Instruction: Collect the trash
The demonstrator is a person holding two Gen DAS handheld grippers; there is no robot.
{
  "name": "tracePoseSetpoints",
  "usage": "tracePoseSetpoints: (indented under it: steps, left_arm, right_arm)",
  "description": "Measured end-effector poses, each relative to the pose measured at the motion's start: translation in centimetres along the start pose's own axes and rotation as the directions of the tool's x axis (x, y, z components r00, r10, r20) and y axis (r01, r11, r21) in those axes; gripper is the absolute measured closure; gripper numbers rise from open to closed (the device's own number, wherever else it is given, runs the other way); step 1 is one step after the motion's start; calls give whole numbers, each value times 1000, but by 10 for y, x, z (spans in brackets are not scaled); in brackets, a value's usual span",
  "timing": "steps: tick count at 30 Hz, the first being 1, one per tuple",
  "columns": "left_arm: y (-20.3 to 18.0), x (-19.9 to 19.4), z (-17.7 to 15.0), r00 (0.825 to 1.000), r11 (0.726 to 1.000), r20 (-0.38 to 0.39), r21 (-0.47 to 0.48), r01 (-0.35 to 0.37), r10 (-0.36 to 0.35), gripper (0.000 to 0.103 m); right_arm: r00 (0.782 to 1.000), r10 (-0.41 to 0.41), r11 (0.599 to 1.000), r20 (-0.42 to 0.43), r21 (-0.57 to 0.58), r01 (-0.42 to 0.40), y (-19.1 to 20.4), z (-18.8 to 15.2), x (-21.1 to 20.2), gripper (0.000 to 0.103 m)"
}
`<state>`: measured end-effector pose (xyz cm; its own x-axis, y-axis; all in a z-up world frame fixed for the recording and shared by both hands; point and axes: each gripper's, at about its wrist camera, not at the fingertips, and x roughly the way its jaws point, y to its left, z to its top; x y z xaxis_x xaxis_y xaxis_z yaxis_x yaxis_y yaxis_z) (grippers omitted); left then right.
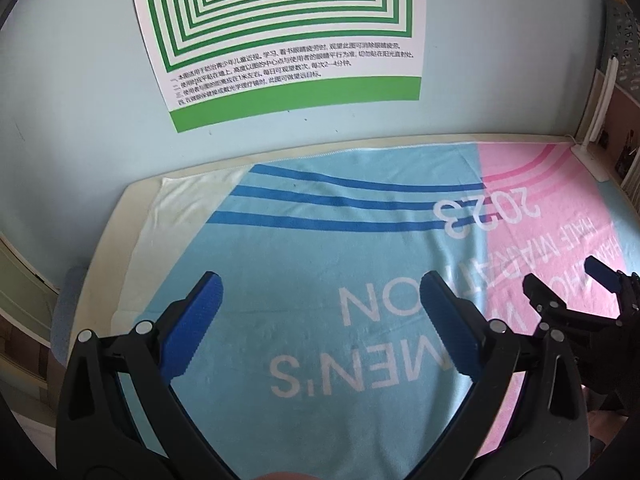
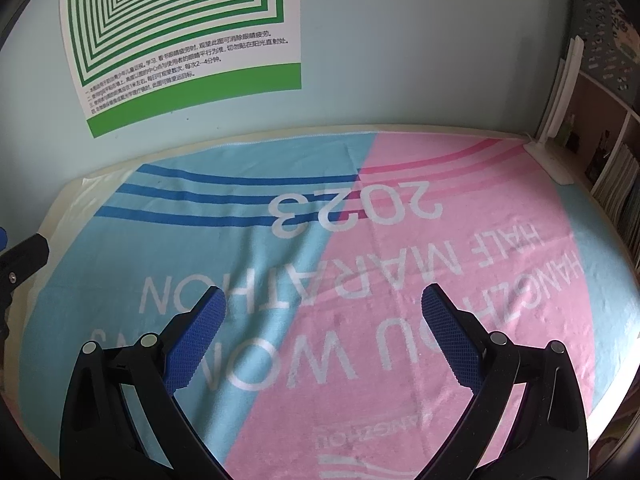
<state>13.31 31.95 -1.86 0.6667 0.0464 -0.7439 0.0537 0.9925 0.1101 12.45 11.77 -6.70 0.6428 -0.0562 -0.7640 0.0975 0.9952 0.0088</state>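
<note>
A blue and pink towel (image 2: 304,304) covers the table (image 1: 120,216) under both grippers, with a green striped poster (image 1: 280,24) on the wall ahead. No trash shows in either view (it may lie outside them), so reaching now risks pinching only cloth and dragging it. The left gripper (image 1: 320,292) and right gripper (image 2: 322,304) hover side by side, tilted down, jaws spread wide, empty.
</note>
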Motion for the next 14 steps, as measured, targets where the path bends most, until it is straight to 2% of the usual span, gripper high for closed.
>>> tracePoseSetpoints:
  steps: [7, 10, 14]
  left_arm:
    - [1, 0, -1, 1000, 1000, -4, 13, 10, -10, 6]
    - [3, 2, -2, 998, 999, -26, -11, 48, -49, 6]
    - [1, 1, -2, 999, 999, -17, -2, 33, -33, 6]
  right_arm:
    - [1000, 0, 1000, 0, -4, 0, 0, 0, -1, 6]
    - [1000, -1, 1000, 0, -8, 1, 0, 1, -1, 6]
    - [1000, -1, 1000, 2, -10, 1, 0, 1, -2, 6]
